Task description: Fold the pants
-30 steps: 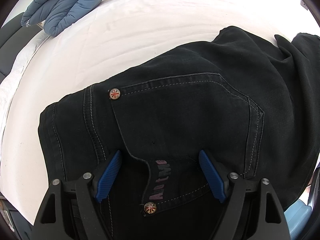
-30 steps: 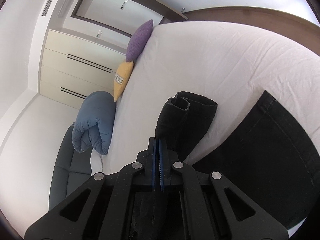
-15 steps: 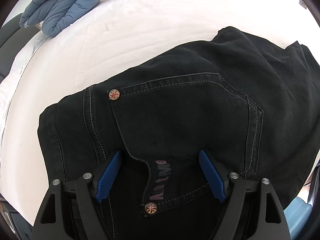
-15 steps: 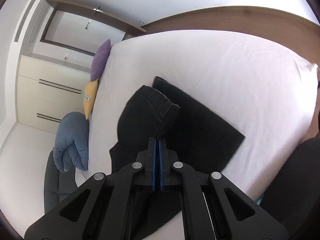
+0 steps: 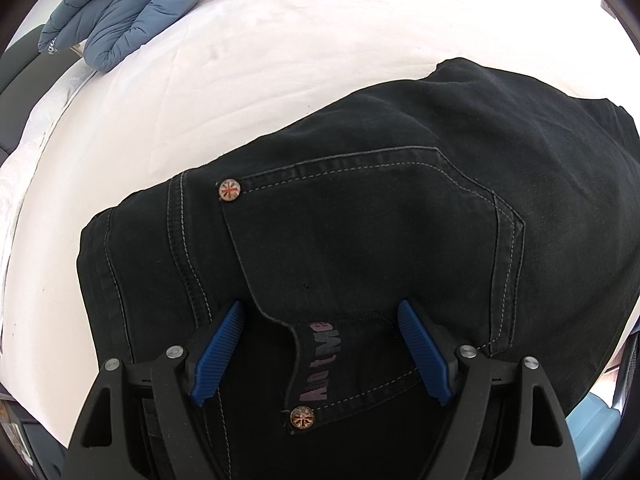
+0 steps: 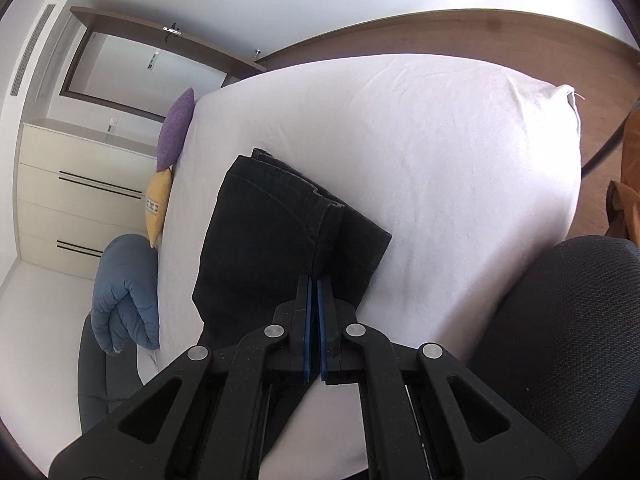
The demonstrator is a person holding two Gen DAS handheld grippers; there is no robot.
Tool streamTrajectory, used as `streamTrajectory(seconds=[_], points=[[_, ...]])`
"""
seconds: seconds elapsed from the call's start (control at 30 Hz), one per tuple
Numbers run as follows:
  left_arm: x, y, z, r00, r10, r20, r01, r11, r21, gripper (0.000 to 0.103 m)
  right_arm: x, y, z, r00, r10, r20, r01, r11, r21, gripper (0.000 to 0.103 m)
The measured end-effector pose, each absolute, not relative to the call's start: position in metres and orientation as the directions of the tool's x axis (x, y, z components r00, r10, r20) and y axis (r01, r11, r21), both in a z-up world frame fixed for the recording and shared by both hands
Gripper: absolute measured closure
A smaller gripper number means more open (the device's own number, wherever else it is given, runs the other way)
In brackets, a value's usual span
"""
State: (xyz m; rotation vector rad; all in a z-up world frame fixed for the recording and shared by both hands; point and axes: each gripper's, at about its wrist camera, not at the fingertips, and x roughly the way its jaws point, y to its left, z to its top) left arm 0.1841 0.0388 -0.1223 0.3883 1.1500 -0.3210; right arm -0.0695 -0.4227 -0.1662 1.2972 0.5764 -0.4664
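Black denim pants point(image 5: 360, 216) lie on the white bed point(image 5: 280, 60), back pocket with two round rivets facing up. My left gripper point(image 5: 320, 308) points steeply down over that pocket, open, its blue pads point(image 5: 218, 344) wide apart on either side of the pocket's mouth. In the right wrist view the leg end of the pants point(image 6: 272, 236) is doubled back over a lower layer. My right gripper point(image 6: 314, 284) is shut on that hem, the stitched edge running into its blue pads.
A folded blue duvet point(image 5: 124, 12) and yellow point(image 6: 158, 208) and purple point(image 6: 176, 128) pillows lie along the bed's far side. A cream dresser point(image 6: 80, 184) stands beyond them. A black mesh chair point(image 6: 568, 320) sits close at the right.
My right gripper carried the leg end sideways and lower, so it now rests over the layer beneath. In the left view the lifted fabric at the right has flattened. The left gripper stayed put.
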Motion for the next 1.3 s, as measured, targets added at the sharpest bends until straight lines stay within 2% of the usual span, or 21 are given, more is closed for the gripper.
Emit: streamTrajectory(seconds=[0.47, 0.57, 0.7, 0.77, 0.9, 1.07, 1.2, 1.27, 1.3], points=[[0.173, 0.048, -0.124, 0.417, -0.056, -0.907, 0.408, 0.904, 0.131, 0.018, -0.059, -0.419, -0.182, 0.739, 0.005, -0.673, 0.656, 0.218, 0.722, 0.102], [0.171, 0.049, -0.124, 0.424, -0.055, -0.904, 0.397, 0.909, 0.131, 0.018, -0.055, -0.422, -0.175, 0.708, 0.022, -0.705, 0.679, 0.254, 0.689, 0.099], [0.170, 0.050, -0.124, 0.431, -0.056, -0.901, 0.387, 0.913, 0.128, 0.017, -0.067, -0.430, -0.139, 0.605, -0.116, -0.787, 0.772, 0.325, 0.546, 0.097], [0.168, 0.050, -0.125, 0.433, -0.057, -0.900, 0.385, 0.914, 0.127, 0.017, -0.067, -0.432, -0.123, 0.629, -0.130, -0.767, 0.751, 0.356, 0.556, 0.097], [0.168, 0.051, -0.125, 0.432, -0.052, -0.901, 0.382, 0.915, 0.131, 0.016, -0.021, -0.424, -0.094, 0.732, -0.006, -0.681, 0.590, 0.505, 0.629, 0.097], [0.170, 0.049, -0.124, 0.426, -0.040, -0.904, 0.376, 0.917, 0.137, 0.016, 0.092, -0.397, -0.104, 0.702, 0.262, -0.663, 0.402, 0.622, 0.672, 0.097], [0.170, 0.047, -0.124, 0.424, -0.031, -0.905, 0.366, 0.920, 0.140, 0.015, 0.149, -0.393, -0.152, 0.637, 0.355, -0.684, 0.437, 0.565, 0.700, 0.097], [0.170, 0.047, -0.124, 0.424, -0.032, -0.905, 0.365, 0.921, 0.138, 0.015, 0.158, -0.408, -0.180, 0.616, 0.305, -0.727, 0.520, 0.536, 0.665, 0.098], [0.169, 0.047, -0.124, 0.423, -0.034, -0.905, 0.365, 0.921, 0.136, 0.015, 0.155, -0.421, -0.191, 0.655, 0.292, -0.697, 0.529, 0.482, 0.699, 0.101]])
